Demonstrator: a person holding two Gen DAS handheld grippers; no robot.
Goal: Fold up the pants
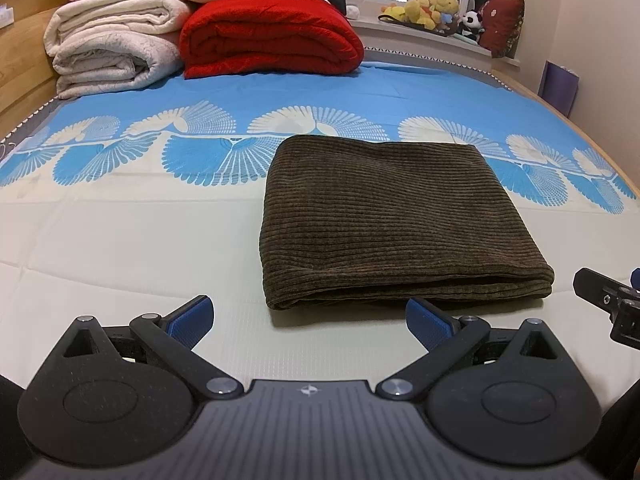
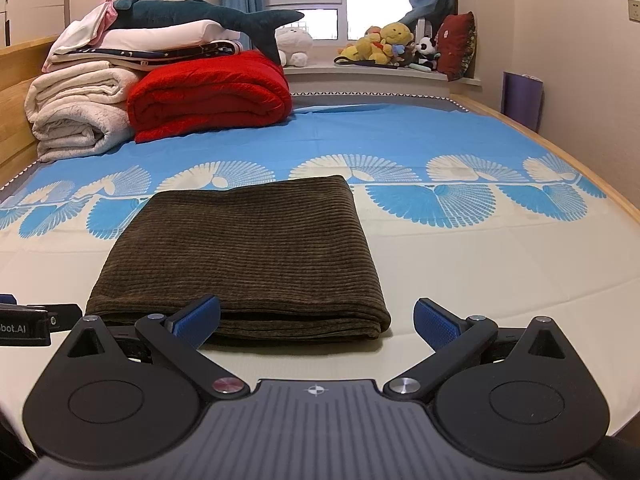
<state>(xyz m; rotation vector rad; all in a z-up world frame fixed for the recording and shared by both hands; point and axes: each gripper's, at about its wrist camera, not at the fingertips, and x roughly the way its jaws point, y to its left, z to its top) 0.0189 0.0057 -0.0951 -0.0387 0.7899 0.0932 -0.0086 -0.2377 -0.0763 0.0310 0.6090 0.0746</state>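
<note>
Dark brown corduroy pants [image 1: 396,220] lie folded into a flat, thick rectangle on the bed [image 1: 120,240], its layered edge facing me. My left gripper [image 1: 308,322] stands open just short of that near edge, to its left, with nothing between the blue pads. From the right wrist view the same pants [image 2: 244,256] lie ahead and slightly left. My right gripper [image 2: 318,322] is open too, its left fingertip [image 2: 200,316] close against the near edge of the fold. The right gripper's tip [image 1: 608,300] pokes in at the left view's right side.
At the head of the bed are stacked a red quilt [image 2: 208,96], white blankets [image 2: 80,116] and a plush shark [image 2: 208,16]. Soft toys [image 2: 392,48] sit on the windowsill. A wooden bed rim [image 2: 560,148] and wall run along the right.
</note>
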